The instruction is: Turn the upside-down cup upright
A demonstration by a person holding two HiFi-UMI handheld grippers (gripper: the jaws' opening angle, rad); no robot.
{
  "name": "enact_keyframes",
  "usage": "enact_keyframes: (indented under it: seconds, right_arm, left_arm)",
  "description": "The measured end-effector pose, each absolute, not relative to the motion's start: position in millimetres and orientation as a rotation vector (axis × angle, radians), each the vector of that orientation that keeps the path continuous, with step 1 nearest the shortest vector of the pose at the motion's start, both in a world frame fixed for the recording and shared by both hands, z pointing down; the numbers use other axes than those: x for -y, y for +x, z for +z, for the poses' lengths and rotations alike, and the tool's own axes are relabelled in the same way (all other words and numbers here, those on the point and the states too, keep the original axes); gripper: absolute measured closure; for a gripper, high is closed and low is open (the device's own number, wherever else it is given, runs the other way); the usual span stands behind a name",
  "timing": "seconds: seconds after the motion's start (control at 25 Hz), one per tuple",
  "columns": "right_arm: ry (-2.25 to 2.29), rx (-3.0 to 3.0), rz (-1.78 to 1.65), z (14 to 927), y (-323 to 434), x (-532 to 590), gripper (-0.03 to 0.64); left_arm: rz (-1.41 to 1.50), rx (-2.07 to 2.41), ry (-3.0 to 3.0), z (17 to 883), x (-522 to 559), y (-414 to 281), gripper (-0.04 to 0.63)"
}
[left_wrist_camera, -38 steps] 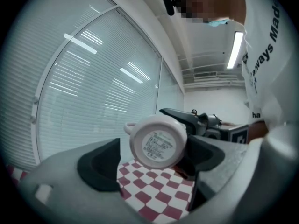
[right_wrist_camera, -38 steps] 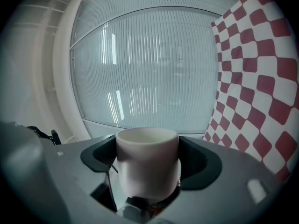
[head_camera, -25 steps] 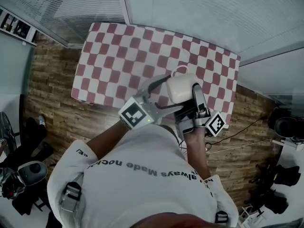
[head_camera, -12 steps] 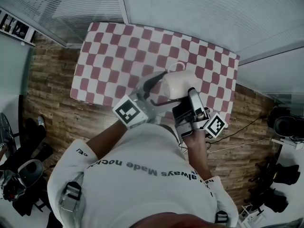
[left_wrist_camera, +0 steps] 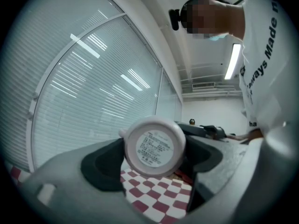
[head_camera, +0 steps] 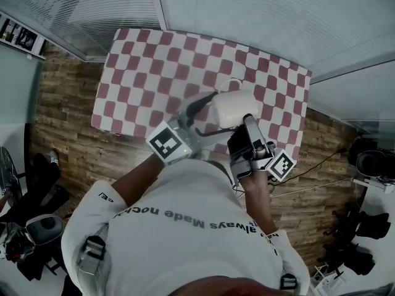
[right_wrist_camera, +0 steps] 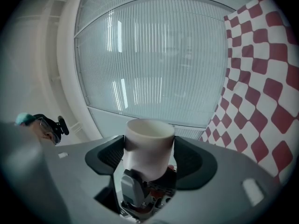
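cup (head_camera: 233, 108) aloft, seemingly inside table (head_camera: 142, 73) edge

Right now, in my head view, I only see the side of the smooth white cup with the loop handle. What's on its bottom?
Observer: The left gripper view looks straight at the white cup's flat base. A round printed label covers it, but the print is too small to read.
Operator: Is the left gripper really squeezing it?
Observer: Yes. In its own view the left gripper has its dark pads pressed on the cup, one on each side.
Operator: And the other one?
Observer: The right gripper has just been closing its jaws. In its own view its pads sit against both sides of the cup.
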State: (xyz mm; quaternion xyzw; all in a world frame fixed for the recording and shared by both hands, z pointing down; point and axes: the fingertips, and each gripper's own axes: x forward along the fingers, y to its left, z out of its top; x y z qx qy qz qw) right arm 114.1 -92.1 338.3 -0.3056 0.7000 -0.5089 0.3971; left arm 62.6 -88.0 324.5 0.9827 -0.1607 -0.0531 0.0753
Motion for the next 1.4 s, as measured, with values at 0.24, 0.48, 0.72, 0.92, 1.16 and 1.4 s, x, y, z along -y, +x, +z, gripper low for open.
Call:
enact_keyframes:
  seconds: [0.24, 0.48, 0.72, 0.92, 1.16, 1.4]
  right_arm:
    - [-0.81, -1.813, -1.251, 338, 119, 95, 0.299]
    - [-0.827, -1.836, -1.231, 338, 117, 93, 0.301]
    - [-0.827, -1.84, -1.228, 339, 117, 94, 0.301]
    - [-0.79, -1.853, -1.219, 333, 113, 92, 0.296]
    - [-0.744, -1.9, -1.214, 326, 104, 88, 0.258]
    - [-0.803, -2.007, -1.187, 333, 106, 78, 0.239]
  left_arm:
    - [-0.07, 0.484, 2.952, 331, 90, 69, 0.181]
    - [0.051, 0.487, 2.99, 339, 88, 69, 0.178]
    - [0.084, 0.523, 3.017, 340, 90, 70, 0.181]
    - [-0.028, 0.543, 3.029, 330, 88, 66, 0.189]
    - [-0.086, 0.562, 3.027, 323, 89, 62, 0.192]
    - [-0.112, 0.581, 3.017, 321, 91, 59, 0.192]
